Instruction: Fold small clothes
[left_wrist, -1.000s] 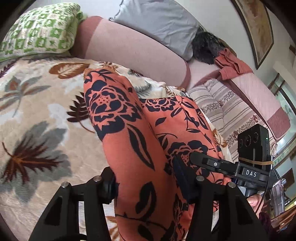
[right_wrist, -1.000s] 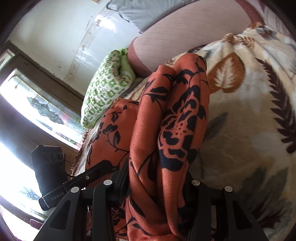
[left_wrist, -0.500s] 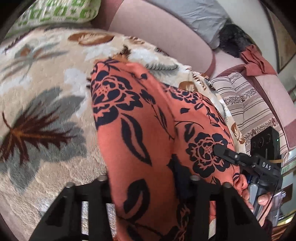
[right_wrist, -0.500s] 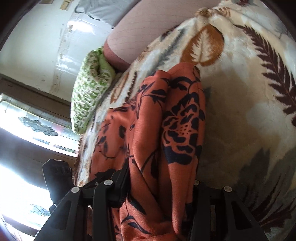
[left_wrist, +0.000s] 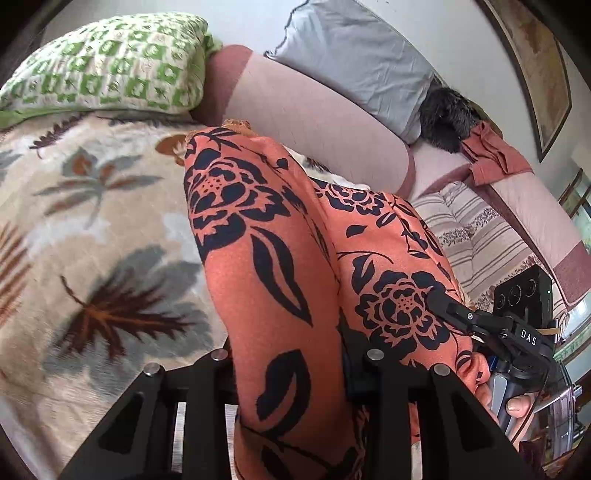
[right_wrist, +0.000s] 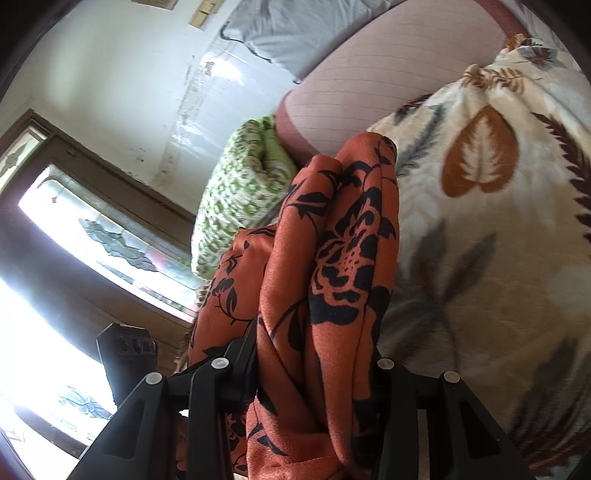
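We see a leaf-print blanket (left_wrist: 92, 229) filling the left of the left wrist view and the right of the right wrist view. Green-and-white checked pillow (left_wrist: 107, 66) upper left, touching a pink bolster (left_wrist: 314, 122) at centre top. Grey pillow (left_wrist: 354, 62) leans above the bolster, a dark furry thing (left_wrist: 447, 122) just beside it, a rust cloth (left_wrist: 491, 155) next. Striped cover (left_wrist: 476, 229) at right. Framed picture (left_wrist: 532, 66) upper right. Window (right_wrist: 92, 236) at left of the right wrist view.

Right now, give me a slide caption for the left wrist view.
Left gripper clamps the orange floral garment above the leaf-print blanket, right gripper gripping alongside.
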